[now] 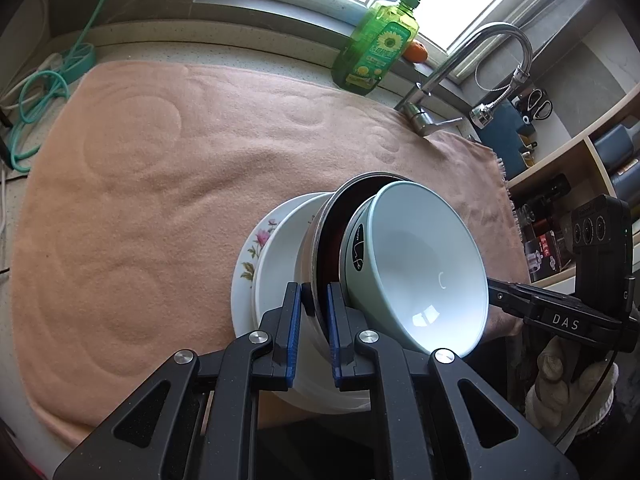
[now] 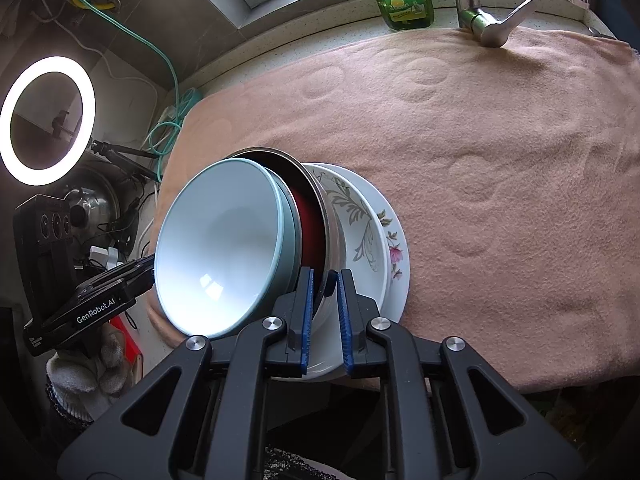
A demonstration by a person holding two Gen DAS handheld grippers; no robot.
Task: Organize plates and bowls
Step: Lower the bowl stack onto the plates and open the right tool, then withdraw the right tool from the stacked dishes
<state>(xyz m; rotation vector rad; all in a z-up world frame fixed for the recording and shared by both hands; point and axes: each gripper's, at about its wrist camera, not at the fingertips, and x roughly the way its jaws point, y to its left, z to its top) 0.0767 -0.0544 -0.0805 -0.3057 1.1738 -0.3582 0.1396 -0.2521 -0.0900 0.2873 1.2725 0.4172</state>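
Note:
A stack of dishes rests on the pink towel (image 1: 160, 180) near its front edge. At the bottom is a floral plate (image 1: 252, 256) (image 2: 398, 256), then a white dish (image 1: 280, 264) with a grey leaf pattern (image 2: 360, 220). On these sits a steel bowl (image 1: 320, 240) (image 2: 332, 220) with a red inside, and a pale blue bowl (image 1: 420, 264) (image 2: 220, 240) is nested in it. My left gripper (image 1: 314, 308) is shut on the steel bowl's rim. My right gripper (image 2: 325, 296) is shut on that rim from the opposite side. Each gripper's tip is hidden behind the blue bowl in the other's view.
A green soap bottle (image 1: 376, 48) and a faucet (image 1: 480, 52) stand at the back by the window. Shelves (image 1: 580, 200) with small items are at the right. A green hose (image 1: 40, 92) lies at the left, and a ring light (image 2: 48, 120) glows there. Gloved hands hold both grippers.

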